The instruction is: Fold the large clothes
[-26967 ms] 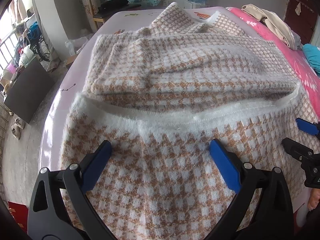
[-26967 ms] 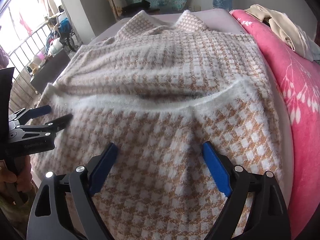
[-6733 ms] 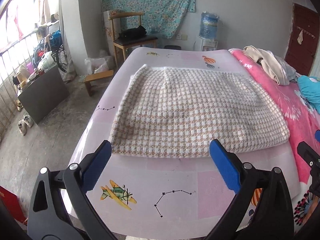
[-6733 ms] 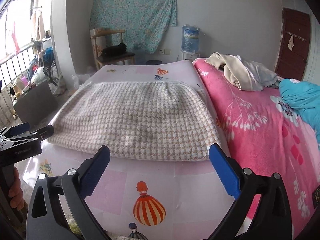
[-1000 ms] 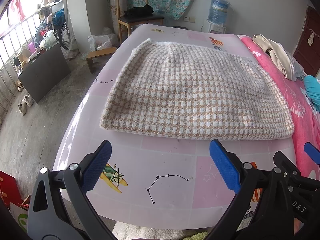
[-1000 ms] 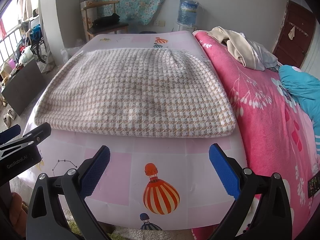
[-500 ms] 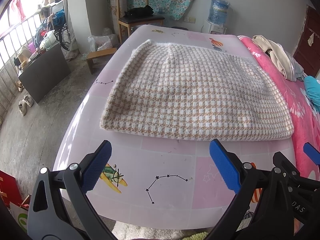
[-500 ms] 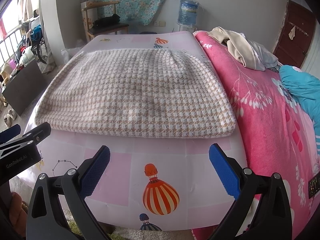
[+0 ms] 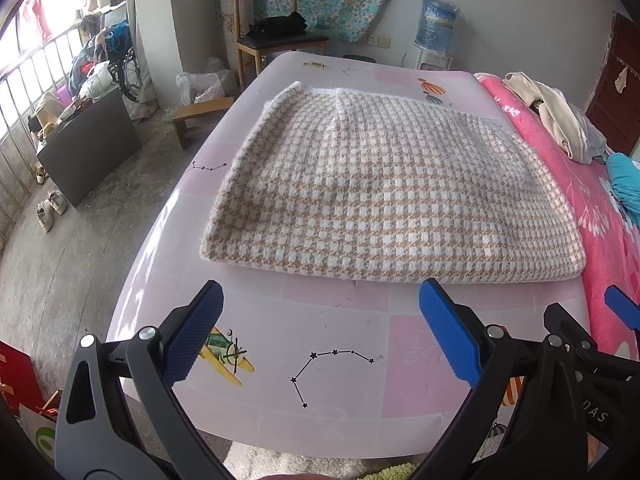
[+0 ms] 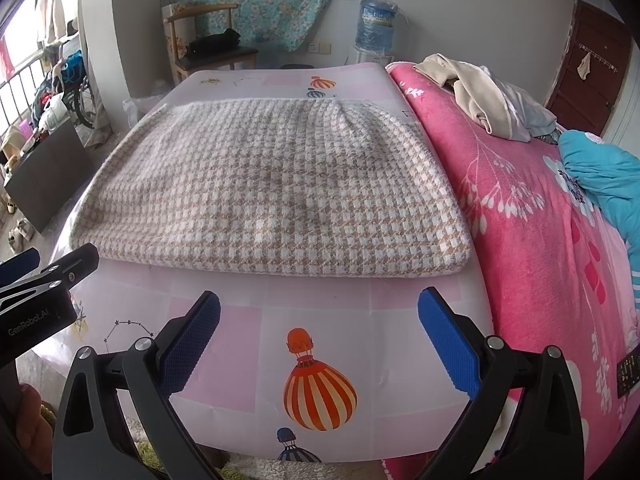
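A tan and white houndstooth garment [image 9: 384, 196] lies folded flat in a rough rectangle on the pink printed sheet [image 9: 340, 344]; it also shows in the right wrist view [image 10: 272, 192]. My left gripper [image 9: 320, 332] is open and empty, held back from the garment's near edge. My right gripper [image 10: 318, 334] is open and empty, also short of the near edge. The right gripper shows at the right edge of the left wrist view [image 9: 592, 344]; the left one at the left edge of the right wrist view [image 10: 44, 280].
A pink floral blanket [image 10: 540, 248] lies right of the garment, with a pile of beige clothes [image 10: 480, 96] and a teal item [image 10: 600, 176] on it. A wooden chair [image 9: 276, 36], a water jug [image 9: 436, 24] and floor clutter stand beyond the bed.
In the last second almost nothing moved. Since 27 seconds ago the garment has gone from half-folded under both grippers to a flat folded rectangle, and both grippers have drawn back.
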